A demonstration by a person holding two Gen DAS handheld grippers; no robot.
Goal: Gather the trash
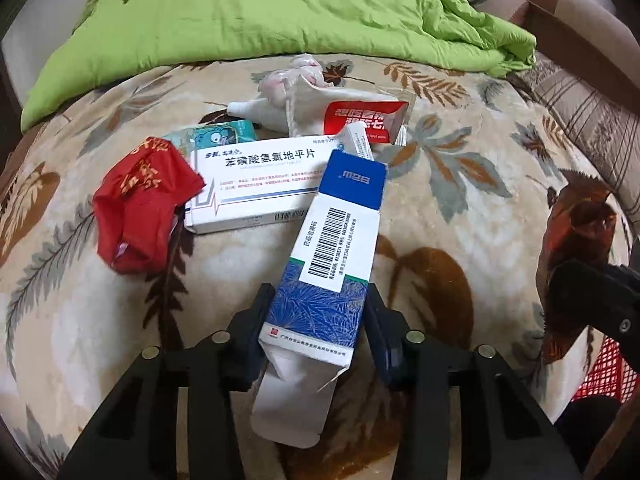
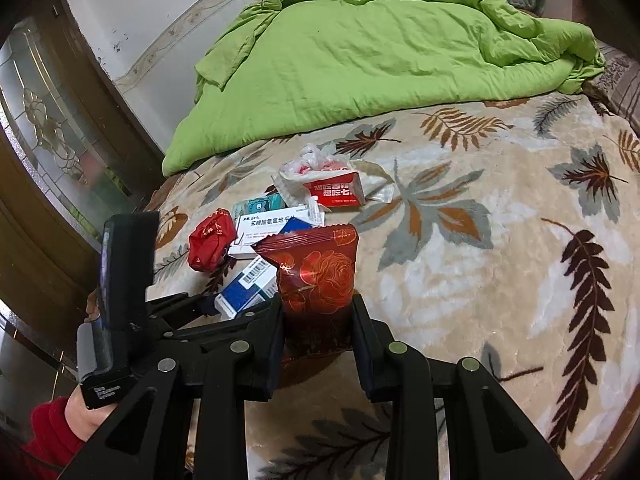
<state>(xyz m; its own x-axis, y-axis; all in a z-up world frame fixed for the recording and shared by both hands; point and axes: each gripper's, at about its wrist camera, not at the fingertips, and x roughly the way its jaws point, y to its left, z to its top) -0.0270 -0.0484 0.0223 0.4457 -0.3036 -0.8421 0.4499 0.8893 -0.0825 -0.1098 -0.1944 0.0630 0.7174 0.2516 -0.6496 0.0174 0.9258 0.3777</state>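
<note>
On the leaf-patterned bed blanket (image 1: 460, 216), left gripper (image 1: 316, 312) jaws pinch the blue-and-white cardboard medicine box (image 1: 324, 264) for lifting; right gripper (image 2: 316, 316) jaws hold a red rose-printed foil wrapper (image 2: 316, 272) clear.

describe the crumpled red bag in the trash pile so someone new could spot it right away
Start at the green quilt at the far end of the leaf-patterned blanket, then come toward the camera to the trash pile. The crumpled red bag lies at the pile's left edge, against the white medicine box. It is the only soft, scrunched red piece with gold lettering.
</note>
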